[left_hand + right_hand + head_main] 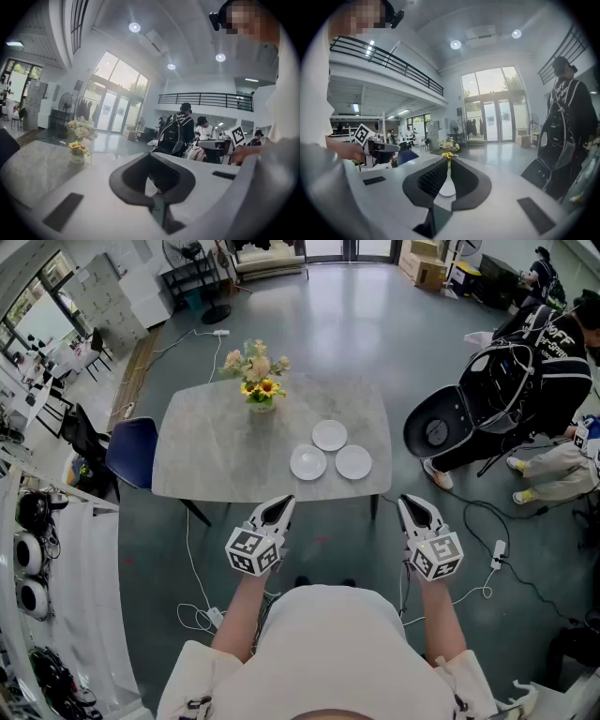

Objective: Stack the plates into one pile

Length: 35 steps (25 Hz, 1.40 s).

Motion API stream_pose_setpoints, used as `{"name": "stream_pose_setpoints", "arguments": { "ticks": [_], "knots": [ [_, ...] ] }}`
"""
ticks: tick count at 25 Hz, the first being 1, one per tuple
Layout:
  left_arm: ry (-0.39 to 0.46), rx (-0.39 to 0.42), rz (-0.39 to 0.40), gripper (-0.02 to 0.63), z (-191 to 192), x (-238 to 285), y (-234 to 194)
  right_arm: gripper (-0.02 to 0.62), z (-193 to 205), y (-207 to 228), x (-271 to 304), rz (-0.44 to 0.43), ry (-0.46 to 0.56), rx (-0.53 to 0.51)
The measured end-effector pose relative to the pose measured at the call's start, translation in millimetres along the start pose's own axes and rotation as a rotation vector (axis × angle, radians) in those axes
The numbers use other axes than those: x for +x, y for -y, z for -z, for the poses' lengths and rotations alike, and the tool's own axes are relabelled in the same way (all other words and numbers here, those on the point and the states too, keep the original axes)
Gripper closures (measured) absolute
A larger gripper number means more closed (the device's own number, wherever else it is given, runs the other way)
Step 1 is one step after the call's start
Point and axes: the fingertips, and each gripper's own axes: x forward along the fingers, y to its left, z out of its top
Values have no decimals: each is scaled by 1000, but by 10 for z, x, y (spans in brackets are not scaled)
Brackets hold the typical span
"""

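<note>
The three plates (329, 435) lie flat and separate on the near right part of the table (202, 451). Two sit side by side closest to the near edge, and the third sits just beyond them, between the two. None is stacked yet.

The main risk, as I judge it, is the grip. The plates look thin and low-rimmed on a smooth top, so a jaw pushed under a rim may shove the plate along instead of lifting it. A shoved plate could slide into its close neighbours or off the near edge. A rim pinch that is too shallow could let a plate tilt and drop onto the others. A careless set-down would leave the pile off-centre. The vase of flowers (261, 390) stands well apart toward the far left, so it is little threat. White cables (192, 568) trail on the floor (319, 531) by the person's feet and could catch a step forward.

The left gripper (284, 501) has its jaws closed together with nothing between them. The right gripper (407, 501) also looks closed and empty. Both must spread before any pick.

Both grippers hang over the floor just short of the table's near edge, side by side at about the same height. They point toward the table and dip slightly downward. The left one aims roughly at the plates, and the right one aims at the table's near right corner.
</note>
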Motion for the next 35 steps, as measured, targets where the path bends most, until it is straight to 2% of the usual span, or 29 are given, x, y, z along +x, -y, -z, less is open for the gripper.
{"name": "stream_pose_setpoints", "arguments": {
  "ticks": [6, 15, 27, 30, 35],
  "knots": [
    [12, -25, 4, 598, 13, -32, 35, 551, -8, -42, -58, -3, 18, 9],
    [3, -15, 5, 598, 57, -76, 111, 551, 13, -70, -132, 17, 27, 40],
    [12, -13, -40, 595, 107, -215, 179, 543, 59, -160, -243, 5, 34, 34],
    [8, -20, -46, 528, 139, -244, 197, 494, 84, -162, -255, 10, 31, 35],
    [7, -26, -49, 526, 160, -301, 209, 494, 114, -194, -271, -2, 20, 40]
  ]
}}
